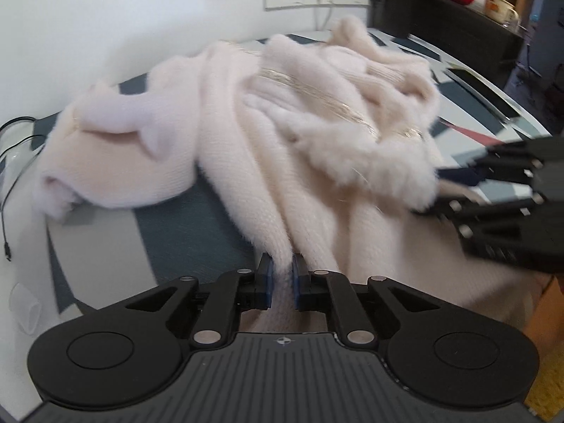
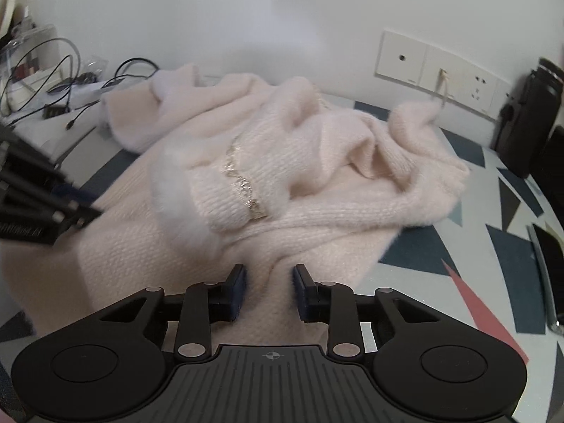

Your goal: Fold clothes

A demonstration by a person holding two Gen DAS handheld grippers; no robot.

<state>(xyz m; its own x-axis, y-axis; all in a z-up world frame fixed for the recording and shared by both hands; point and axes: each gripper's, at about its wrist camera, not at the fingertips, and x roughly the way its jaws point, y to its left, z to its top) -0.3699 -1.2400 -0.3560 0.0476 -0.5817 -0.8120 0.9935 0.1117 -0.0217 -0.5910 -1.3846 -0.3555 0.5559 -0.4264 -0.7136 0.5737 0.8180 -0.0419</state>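
So the left gripper [image 1: 282, 275] pinches the sweater [image 1: 268, 112] hem, with the rest bunched on the table [image 1: 218, 218]. Right gripper [image 2: 269, 285] looks parted around a fold, not clamped yet. I'd grip firmly, then pull both corners taut together.

crumpled fuzzy pink sweater [image 2: 282, 176] on table

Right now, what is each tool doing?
Left tool: shut on a ridge of the pink sweater.
Right tool: open, fabric between its fingers, not clamped.
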